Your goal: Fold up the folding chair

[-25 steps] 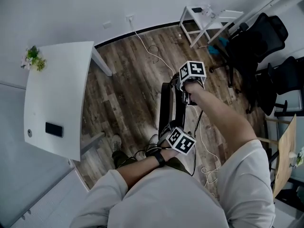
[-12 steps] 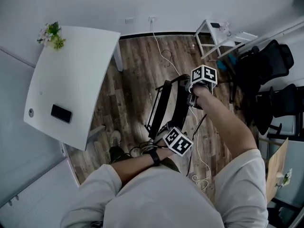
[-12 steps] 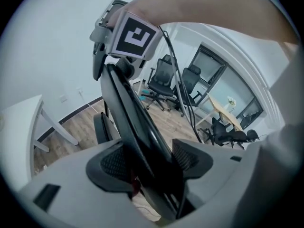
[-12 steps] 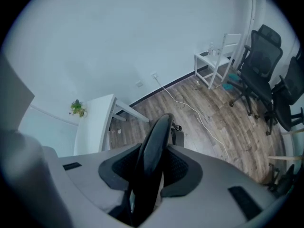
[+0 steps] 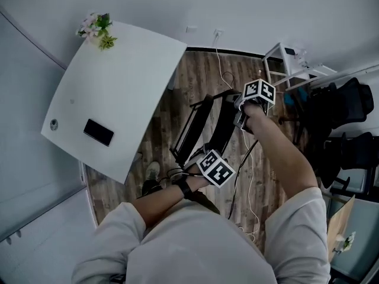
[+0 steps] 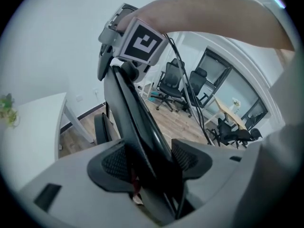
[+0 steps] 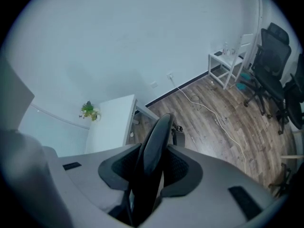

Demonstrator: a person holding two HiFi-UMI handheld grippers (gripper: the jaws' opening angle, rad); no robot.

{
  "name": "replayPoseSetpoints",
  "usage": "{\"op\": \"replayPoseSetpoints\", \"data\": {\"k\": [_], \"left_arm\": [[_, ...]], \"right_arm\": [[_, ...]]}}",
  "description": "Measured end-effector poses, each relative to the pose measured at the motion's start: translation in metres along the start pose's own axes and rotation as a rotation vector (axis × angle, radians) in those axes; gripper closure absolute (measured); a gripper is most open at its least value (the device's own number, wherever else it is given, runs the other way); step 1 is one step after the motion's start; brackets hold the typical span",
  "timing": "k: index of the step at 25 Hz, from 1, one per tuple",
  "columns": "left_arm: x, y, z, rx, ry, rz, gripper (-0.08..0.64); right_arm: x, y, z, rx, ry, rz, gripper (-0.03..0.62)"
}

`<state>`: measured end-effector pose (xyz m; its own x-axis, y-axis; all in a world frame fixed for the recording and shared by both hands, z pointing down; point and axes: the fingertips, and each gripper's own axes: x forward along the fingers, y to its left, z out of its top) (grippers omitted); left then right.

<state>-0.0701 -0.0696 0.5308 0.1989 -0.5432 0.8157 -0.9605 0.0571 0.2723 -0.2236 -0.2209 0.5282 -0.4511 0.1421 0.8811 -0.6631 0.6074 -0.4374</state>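
- Floor (image 5: 159, 136) of wood planks fills the middle of the head view and runs up to a white wall at the top.
- A white table (image 5: 121, 81) stands on it at the left, seen from above.
- Black office chairs (image 5: 343, 108) crowd the right edge, well apart from the table.
- The chair (image 5: 225, 128), black, is closed nearly flat and stands on edge over the floor, just to the right of the table and straight before the person. Its tube frame lies on the side toward the table and its dark panel on the other. Whether its feet touch the floor cannot be told.
- A small white stand (image 5: 291, 64) sits by the wall, near the office chairs.
- The right gripper (image 7: 151, 167) holds the chair's far, upper end. Its jaws stand narrowly apart, and both pads press on the thin rounded edge of the panel.
- The left gripper (image 6: 151, 160) holds the chair's near end, close to the person's body. Its jaws have just been closing and are about half apart, clamped on the black panel and frame that fill the gap between the pads.
- A dark phone (image 5: 98, 132) lies flat on the table, near its nearer edge.
- A small potted plant (image 5: 98, 27) stands at the table's far corner.
- A white cable (image 5: 222, 64) trails from the wall across the floor, beside the chair.
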Motion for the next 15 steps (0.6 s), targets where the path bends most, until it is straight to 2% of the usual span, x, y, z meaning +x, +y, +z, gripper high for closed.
{"op": "replayPoseSetpoints", "data": {"k": [9,15], "left_arm": [[-0.046,0.088,-0.026,-0.028,-0.013,0.002,0.299],[-0.060,0.136,-0.036,-0.061,-0.030,-0.042,0.301]], "right_arm": [[0.048,0.090,0.012,-0.024,0.015,0.001,0.449],[0.081,0.125,0.024,-0.016,0.022,-0.020,0.446]]}}
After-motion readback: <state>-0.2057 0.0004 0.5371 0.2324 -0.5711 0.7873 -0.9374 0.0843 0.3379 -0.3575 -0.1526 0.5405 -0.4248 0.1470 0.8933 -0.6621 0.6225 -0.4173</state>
